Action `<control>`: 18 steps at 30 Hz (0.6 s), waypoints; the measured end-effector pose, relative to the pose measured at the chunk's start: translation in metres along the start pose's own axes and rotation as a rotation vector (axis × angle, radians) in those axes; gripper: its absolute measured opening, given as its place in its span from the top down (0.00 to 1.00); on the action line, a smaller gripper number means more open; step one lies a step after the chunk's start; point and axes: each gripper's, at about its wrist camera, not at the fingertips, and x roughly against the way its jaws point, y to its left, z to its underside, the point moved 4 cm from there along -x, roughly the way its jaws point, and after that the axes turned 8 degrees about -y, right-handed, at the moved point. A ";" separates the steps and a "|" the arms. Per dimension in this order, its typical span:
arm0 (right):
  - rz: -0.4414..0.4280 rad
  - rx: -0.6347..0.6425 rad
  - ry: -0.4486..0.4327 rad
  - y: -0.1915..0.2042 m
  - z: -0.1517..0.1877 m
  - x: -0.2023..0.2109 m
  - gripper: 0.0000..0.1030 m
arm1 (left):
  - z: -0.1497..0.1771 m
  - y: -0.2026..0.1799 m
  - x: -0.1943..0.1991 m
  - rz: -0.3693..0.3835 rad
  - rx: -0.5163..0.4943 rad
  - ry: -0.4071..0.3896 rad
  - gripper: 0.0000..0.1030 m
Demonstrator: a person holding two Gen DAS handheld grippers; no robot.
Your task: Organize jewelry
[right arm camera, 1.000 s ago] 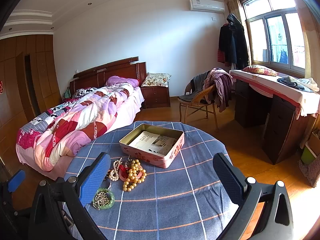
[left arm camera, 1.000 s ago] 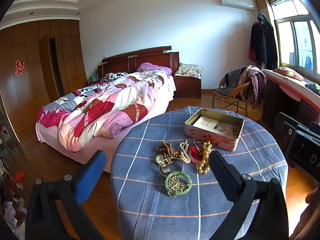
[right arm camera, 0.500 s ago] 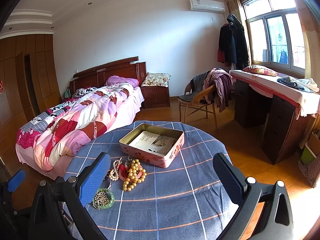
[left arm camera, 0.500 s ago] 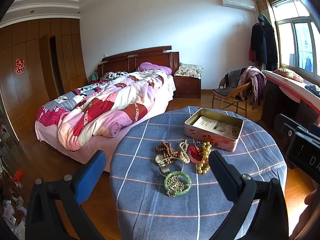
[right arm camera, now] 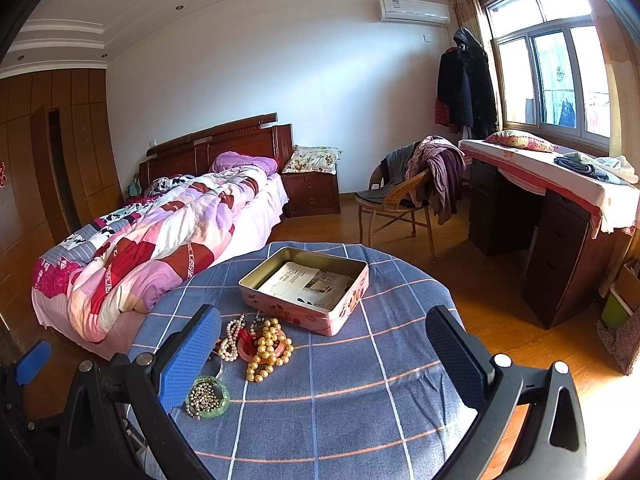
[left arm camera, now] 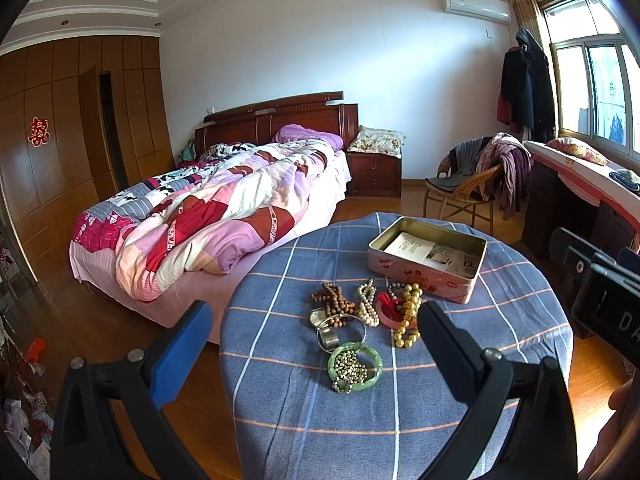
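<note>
In the left wrist view, a bed (left arm camera: 224,216) with a patchwork quilt fills the left half of the frame, its dark wooden headboard against the white wall. The left gripper (left arm camera: 316,344) hangs above the near edge of the round table (left arm camera: 520,320), which wears a blue checked cloth; its two fingers stand wide apart with nothing between them. At the centre of the frame lies the jewelry, gathered in a loose cluster. From left to right: a brown wooden bead bracelet (left arm camera: 332,300), a metal bangle (left arm camera: 340,330) just below it, a pearl strand (left arm camera: 368,304), a red-and-pink piece (left arm camera: 390,310), and a gold bead necklace (left arm camera: 408,316) draped over that piece. Nearest the camera is a green jade bangle (left arm camera: 354,366) with a small beaded chain heaped inside its ring. Just beyond the cluster, right of centre, sits an open pink tin box (left arm camera: 424,272) lined with printed paper. A wicker chair (left arm camera: 460,196) draped with clothes stands in the upper right, beyond the table.

In the right wrist view, the right gripper (right arm camera: 324,344) is likewise spread wide and empty, low over the table. The jewelry sits at lower left beside its blue finger, and the tin lies at centre frame. A cloth-covered desk (right arm camera: 560,208) stands under the window at the right.
</note>
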 end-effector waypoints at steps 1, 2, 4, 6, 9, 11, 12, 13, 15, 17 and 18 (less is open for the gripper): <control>0.001 0.000 0.000 0.000 0.000 0.000 0.01 | 0.000 0.000 0.000 0.001 0.001 0.000 0.00; 0.001 0.000 0.000 0.000 0.000 0.000 0.01 | 0.000 0.000 0.000 0.000 0.000 -0.001 0.00; 0.000 0.000 0.001 0.000 0.000 0.000 0.01 | 0.000 0.000 0.000 0.000 0.000 0.000 0.00; 0.000 0.003 0.000 0.000 0.000 0.000 0.01 | 0.000 0.001 0.000 0.002 0.003 0.002 0.00; -0.002 0.006 0.009 0.000 0.001 -0.002 0.01 | 0.001 -0.002 0.000 0.002 0.002 0.007 0.00; -0.005 0.007 0.016 0.000 0.002 -0.004 0.01 | 0.002 -0.003 0.000 0.001 0.003 0.014 0.00; -0.008 0.009 0.019 0.000 0.003 -0.005 0.01 | 0.003 -0.004 -0.001 0.003 0.004 0.019 0.00; -0.010 0.010 0.020 0.001 0.004 -0.006 0.01 | 0.003 -0.005 -0.001 0.002 0.005 0.022 0.00; -0.010 0.018 0.021 0.001 0.005 -0.010 0.01 | 0.006 -0.006 -0.005 0.003 0.008 0.032 0.00; -0.015 0.020 0.027 0.002 0.008 -0.015 0.01 | 0.008 -0.004 -0.012 0.006 0.009 0.043 0.00; -0.018 0.020 0.032 0.002 0.009 -0.018 0.01 | 0.009 -0.004 -0.015 0.005 0.008 0.049 0.00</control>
